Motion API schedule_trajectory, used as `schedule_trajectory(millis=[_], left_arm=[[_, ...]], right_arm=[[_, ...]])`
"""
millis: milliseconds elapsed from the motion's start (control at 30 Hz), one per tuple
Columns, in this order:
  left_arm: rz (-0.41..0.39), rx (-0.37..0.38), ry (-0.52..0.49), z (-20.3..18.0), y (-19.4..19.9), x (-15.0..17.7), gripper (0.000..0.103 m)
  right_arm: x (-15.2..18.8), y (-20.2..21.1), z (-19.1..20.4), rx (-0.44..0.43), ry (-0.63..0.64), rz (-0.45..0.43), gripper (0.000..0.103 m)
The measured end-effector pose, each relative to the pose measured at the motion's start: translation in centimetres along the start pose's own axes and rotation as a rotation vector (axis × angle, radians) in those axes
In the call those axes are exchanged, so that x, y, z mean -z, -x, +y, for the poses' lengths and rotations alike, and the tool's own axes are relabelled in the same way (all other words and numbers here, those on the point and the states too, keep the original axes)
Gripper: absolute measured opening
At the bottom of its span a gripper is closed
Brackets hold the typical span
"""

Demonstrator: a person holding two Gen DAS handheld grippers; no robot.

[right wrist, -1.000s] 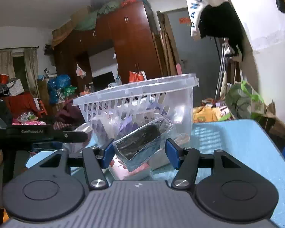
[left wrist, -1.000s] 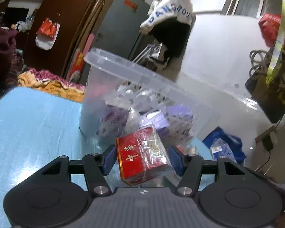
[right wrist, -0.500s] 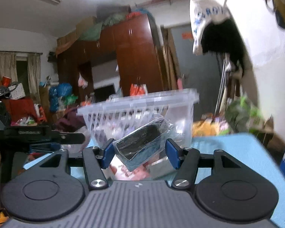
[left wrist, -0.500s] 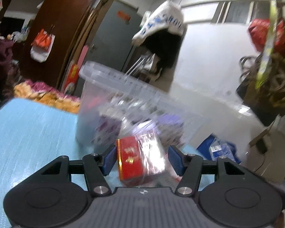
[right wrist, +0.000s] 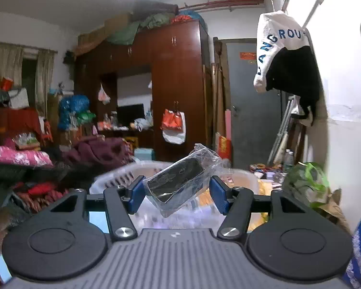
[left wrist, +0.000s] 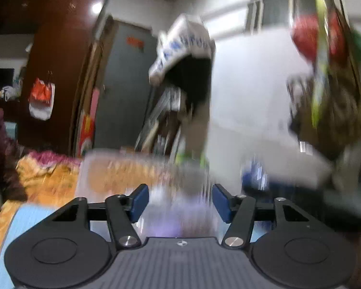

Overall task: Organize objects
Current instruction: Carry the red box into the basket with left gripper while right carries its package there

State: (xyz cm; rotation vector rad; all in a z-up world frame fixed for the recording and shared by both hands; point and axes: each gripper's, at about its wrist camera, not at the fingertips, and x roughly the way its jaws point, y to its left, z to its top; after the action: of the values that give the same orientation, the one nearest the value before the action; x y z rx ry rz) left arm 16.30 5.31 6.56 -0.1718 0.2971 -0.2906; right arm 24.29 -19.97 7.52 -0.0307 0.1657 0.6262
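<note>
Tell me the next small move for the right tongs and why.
Probably ease the right tongs forward and down over the white basket, then open. They are shut on the plastic-wrapped black item, which hangs above and slightly short of the basket's rim, so letting go now might drop it outside.

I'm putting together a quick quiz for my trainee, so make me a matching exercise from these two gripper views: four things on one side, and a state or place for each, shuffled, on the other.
Things:
1. left gripper
2. right gripper
3. black item in clear wrap
4. white basket

States or places:
A. clamped between blue pads, tilted
B. below and beyond the held item
C. jaws apart, nothing between them
D. shut on a wrapped item

Pairs: 1-C, 2-D, 3-A, 4-B
</note>
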Motion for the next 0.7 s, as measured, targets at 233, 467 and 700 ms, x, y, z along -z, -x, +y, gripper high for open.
schedule_trajectory(millis=[233,467,700], left_arm=[[0.094,-0.075,-0.147,-2.0,6.8,10.7,0.084],[0.168,-0.092,-0.238,-3.6,6.7,15.4,0.087],[0.142,-0.114,-0.192,-2.7,4.9,14.7,0.03]], right_arm=[[2.6,3.0,-1.6,-0.068,-0.086,0.009,0.062],[3.3,4.4,-2.2,-0.071,-0.105,-0.001,0.063],[3.4,3.8,-2.1,-0.063,-0.106,0.008,0.063]])
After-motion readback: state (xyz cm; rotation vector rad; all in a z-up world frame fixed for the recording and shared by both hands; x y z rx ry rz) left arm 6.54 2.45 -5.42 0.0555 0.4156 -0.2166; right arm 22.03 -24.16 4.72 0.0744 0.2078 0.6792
